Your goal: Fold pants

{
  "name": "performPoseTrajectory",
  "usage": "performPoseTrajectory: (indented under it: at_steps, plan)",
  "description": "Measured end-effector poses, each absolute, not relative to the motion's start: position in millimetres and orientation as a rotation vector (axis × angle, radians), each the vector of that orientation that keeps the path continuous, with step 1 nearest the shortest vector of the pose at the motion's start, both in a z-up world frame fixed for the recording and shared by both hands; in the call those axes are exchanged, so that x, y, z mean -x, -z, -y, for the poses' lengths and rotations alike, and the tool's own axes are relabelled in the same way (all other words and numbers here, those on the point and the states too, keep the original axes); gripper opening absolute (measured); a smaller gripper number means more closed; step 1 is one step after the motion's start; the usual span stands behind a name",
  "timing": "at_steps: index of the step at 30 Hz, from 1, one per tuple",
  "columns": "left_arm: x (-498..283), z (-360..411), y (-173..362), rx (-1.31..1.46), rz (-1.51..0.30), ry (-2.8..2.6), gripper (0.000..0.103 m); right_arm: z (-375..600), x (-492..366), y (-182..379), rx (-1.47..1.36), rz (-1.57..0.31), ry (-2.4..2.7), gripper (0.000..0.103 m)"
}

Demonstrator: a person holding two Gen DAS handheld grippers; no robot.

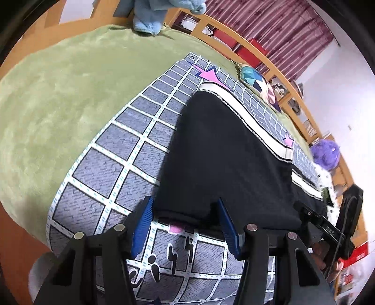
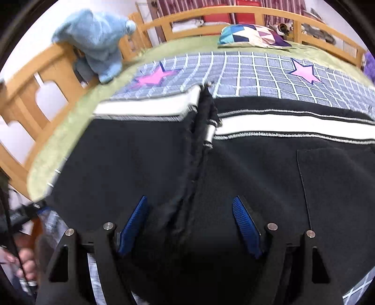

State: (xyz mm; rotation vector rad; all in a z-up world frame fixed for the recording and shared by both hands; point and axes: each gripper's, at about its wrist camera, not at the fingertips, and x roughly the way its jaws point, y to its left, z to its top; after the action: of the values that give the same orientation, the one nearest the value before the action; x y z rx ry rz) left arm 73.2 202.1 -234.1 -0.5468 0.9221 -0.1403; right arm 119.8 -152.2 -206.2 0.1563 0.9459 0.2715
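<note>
Black pants with a white side stripe lie flat on a grey grid blanket with pink stars. One leg end is folded over onto the rest, and its raw edge runs down the middle of the right wrist view. My left gripper is open at the pants' near folded edge, which lies between its blue pads without being pinched. My right gripper hangs open just above the black cloth, its pads wide apart on either side of the fold edge.
The blanket lies on a green bed cover inside a wooden bed rail. A light blue plush sits on the rail at the far left, a patterned pillow at the back, a purple fluffy thing on the right.
</note>
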Motion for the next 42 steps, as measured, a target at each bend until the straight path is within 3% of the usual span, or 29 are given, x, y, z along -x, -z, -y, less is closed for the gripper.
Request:
performPoseTrajectory:
  at_steps: [5, 9, 15, 22, 30, 36, 42]
  plan:
    - [-86.9, -198.9, 241.6, 0.579, -0.926, 0.148, 0.053, 127.6, -109.8, 224.6, -0.047, -1.013, -0.296, 0.075]
    - [-90.3, -198.0, 238.8, 0.603, -0.945, 0.118, 0.051, 118.7, -94.1, 232.1, 0.016, -0.918, -0.248, 0.074]
    - [-89.1, -185.2, 209.5, 0.516, -0.913, 0.092, 0.013, 139.7, -92.8, 216.6, -0.111, -0.972, -0.290, 0.064]
    - [-90.3, -96.1, 117.6, 0.183, -0.787, 0.148, 0.012, 175.3, -69.9, 195.5, -0.132, -0.903, -0.252, 0.063]
    - [-95.4, 25.8, 73.6, 0.069, -0.742, 0.380, 0.012, 259.8, -39.8, 170.6, -0.119, -0.808, -0.088, 0.062]
    - [-88.0, 132.1, 95.3, -0.045, -0.807, 0.555, 0.012, 330.0, -21.2, 179.1, -0.186, -0.824, 0.018, 0.062]
    - [-87.1, 162.8, 147.1, -0.023, -0.975, 0.679, 0.017, 358.7, -15.3, 187.8, -0.217, -0.849, 0.055, 0.062]
